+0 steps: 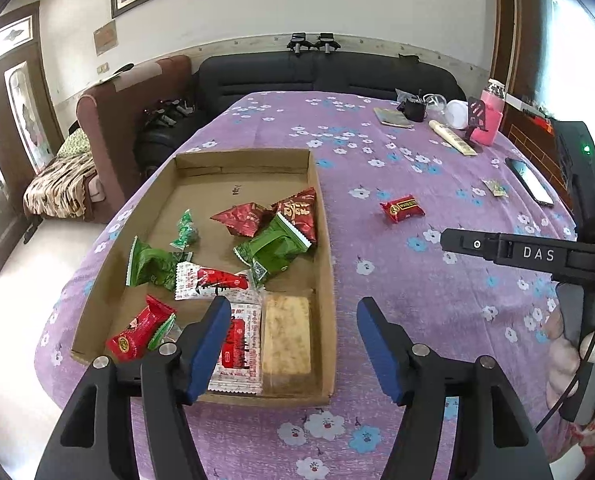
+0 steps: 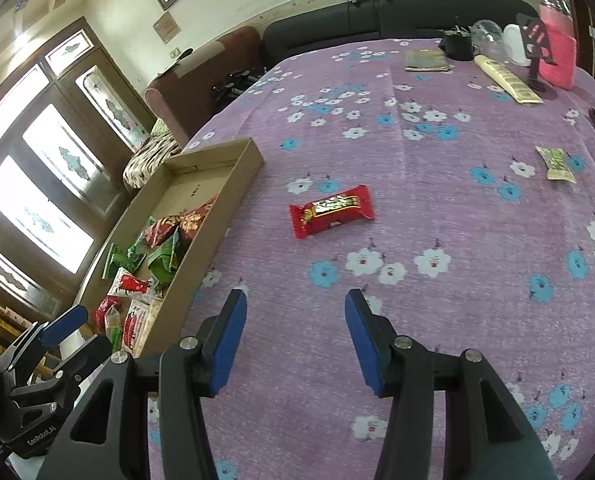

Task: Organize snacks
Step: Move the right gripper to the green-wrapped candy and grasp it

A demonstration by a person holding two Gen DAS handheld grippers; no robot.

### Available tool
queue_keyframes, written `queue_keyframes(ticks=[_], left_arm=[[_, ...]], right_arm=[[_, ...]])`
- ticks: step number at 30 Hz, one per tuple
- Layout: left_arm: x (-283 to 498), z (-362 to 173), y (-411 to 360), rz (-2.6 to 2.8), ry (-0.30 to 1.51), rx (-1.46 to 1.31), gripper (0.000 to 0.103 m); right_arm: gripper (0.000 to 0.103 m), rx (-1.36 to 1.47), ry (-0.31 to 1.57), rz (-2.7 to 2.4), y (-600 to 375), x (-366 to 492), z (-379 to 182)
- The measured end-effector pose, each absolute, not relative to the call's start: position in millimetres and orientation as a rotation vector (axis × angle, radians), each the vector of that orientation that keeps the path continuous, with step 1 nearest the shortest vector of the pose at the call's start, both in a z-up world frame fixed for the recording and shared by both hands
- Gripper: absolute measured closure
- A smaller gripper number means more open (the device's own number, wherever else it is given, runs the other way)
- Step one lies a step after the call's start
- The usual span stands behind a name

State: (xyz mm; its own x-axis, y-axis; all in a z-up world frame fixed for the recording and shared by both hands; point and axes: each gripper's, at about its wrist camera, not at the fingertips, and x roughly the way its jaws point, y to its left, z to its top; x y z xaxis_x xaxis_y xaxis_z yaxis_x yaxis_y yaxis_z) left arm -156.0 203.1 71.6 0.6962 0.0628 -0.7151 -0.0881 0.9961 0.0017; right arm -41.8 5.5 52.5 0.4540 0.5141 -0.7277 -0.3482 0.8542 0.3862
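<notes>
Right tongs [image 2: 295,340] gaping empty; left tongs [image 1: 293,346] likewise, over box [image 1: 321,216]. Red snack [image 2: 331,211] lying loose on tabletop [image 2: 437,320]. Slick wrapper probably risking slipping from pads.

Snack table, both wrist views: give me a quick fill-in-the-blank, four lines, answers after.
1. The cardboard tray holding most of the snacks sits on a floral tablecloth whose ground colour is ____.
2. The lone snack bar lying on the cloth outside the tray has a ____ wrapper.
3. Between the fingers of the right gripper there is ____.
4. The pads on the left gripper are coloured ____.

Answers: purple; red; nothing; blue
</notes>
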Motion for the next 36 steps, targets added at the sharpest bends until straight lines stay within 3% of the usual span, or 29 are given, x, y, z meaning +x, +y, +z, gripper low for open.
queue_keyframes(ticks=[36], left_arm=[[-147,61,198,0.047,0.807,-0.042,0.031]], right_arm=[[0.052,0.229,1.009,0.447,-17,-23,28]])
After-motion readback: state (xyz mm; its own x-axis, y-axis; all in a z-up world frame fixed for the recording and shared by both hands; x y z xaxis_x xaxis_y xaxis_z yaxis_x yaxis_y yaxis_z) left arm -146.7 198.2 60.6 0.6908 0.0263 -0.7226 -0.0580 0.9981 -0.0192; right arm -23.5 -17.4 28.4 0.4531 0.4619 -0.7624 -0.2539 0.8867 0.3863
